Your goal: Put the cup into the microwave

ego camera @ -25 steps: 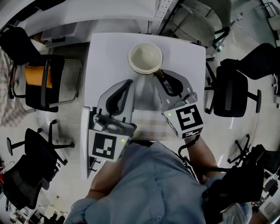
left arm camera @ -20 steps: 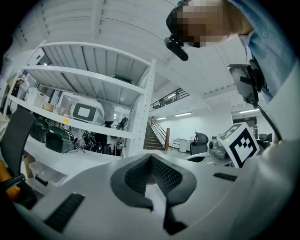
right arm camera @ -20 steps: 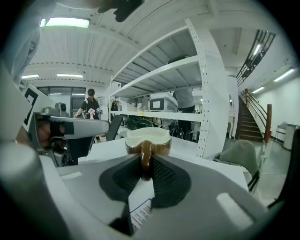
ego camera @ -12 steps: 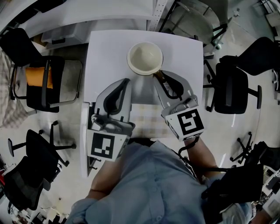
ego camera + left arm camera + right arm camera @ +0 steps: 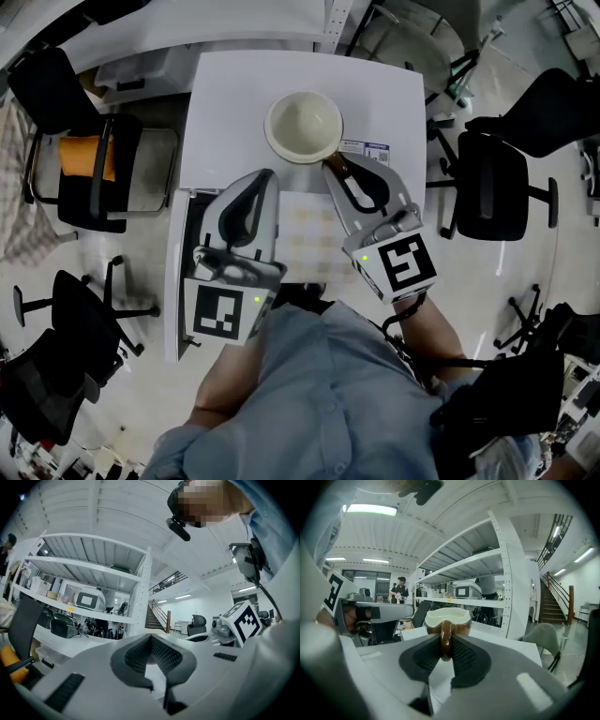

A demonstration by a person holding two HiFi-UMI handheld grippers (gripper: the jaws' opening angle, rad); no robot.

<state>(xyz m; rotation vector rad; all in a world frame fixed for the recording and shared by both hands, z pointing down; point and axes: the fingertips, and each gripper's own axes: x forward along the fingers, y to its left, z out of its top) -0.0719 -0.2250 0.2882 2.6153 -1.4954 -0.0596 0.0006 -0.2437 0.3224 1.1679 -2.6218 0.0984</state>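
White table (image 5: 225, 103) in an open workshop. Shelving (image 5: 487, 564) stands past the right gripper (image 5: 336, 172), with a staircase (image 5: 555, 602) to its right. Office chairs (image 5: 492, 192) ring the table, and one on the left gripper's side has an orange cushion (image 5: 86, 159). A small label (image 5: 366, 147) lies just beside the right jaw tips. Left gripper (image 5: 266, 180) is clenched on nothing, near the cup (image 5: 303, 125) but apart from it. Right gripper grasps the cup's brown handle (image 5: 446, 639). The cup is directly ahead of its tips, upright, mouth up, handle pointing back into the jaws. Can't tell if it's clear of the table.
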